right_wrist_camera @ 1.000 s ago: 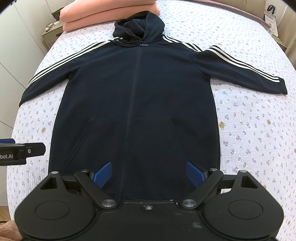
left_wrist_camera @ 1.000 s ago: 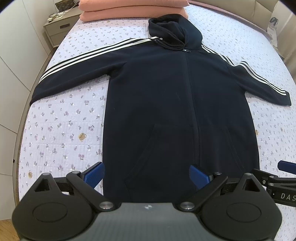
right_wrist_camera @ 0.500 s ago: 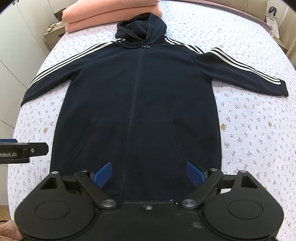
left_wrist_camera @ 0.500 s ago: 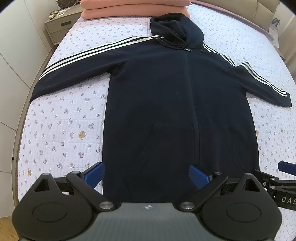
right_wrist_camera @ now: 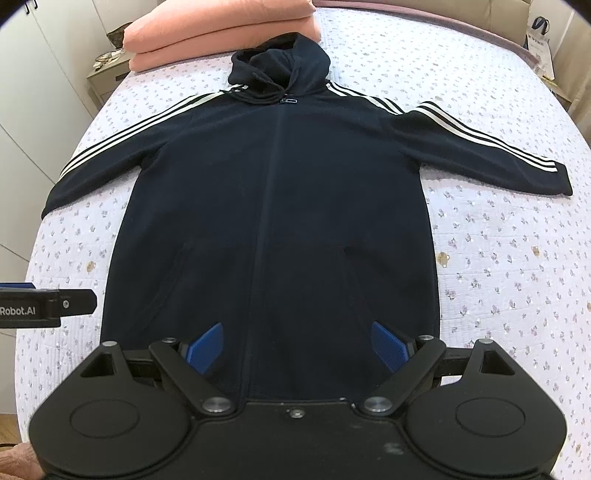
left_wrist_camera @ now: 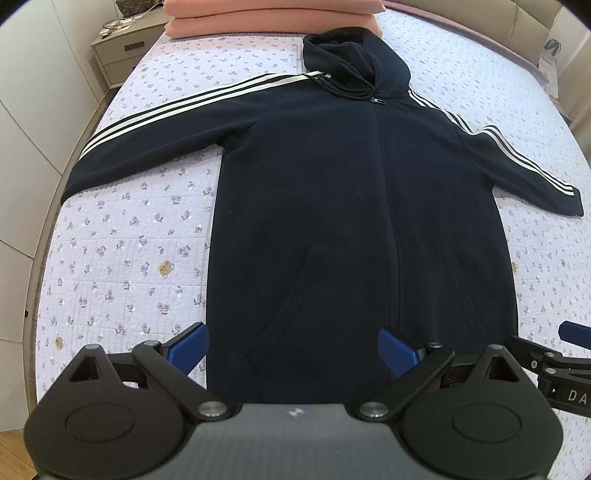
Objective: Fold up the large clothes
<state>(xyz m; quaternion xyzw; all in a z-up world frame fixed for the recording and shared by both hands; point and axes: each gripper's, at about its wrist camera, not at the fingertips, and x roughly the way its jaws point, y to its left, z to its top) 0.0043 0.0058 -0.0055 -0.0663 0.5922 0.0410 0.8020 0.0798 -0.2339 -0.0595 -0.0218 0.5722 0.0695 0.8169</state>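
A long, dark navy zip-front hooded jacket with three white stripes down each sleeve (left_wrist_camera: 354,206) is laid face up and flat on a quilted lilac bedspread printed with small flowers (left_wrist_camera: 122,258). Its hood (right_wrist_camera: 280,62) is pointed at the head of the bed, where folded salmon-pink bedding (right_wrist_camera: 221,33) is stacked just beyond the hood, apparently without touching it. Both sleeves are spread out to the sides, away from the jacket's body, and the zip line runs straight down the middle. This spread-out lay is judged to be deliberate: with the sleeves out and the body smoothed, every edge can be reached and a clean first fold can be made.

The left gripper (left_wrist_camera: 291,350) is held above the jacket's hem, toward the hem's left half, with its blue-padded fingers (left_wrist_camera: 190,347) spread wide and nothing between them. The right gripper (right_wrist_camera: 295,349) is held likewise over the hem's right half, its jaws fully apart and empty. Neither is seen touching the fabric. Each gripper is glimpsed at the edge of the other's view, so they are judged to be side by side at the hem end.

No fold has been made yet; the task is judged to be at its very start.
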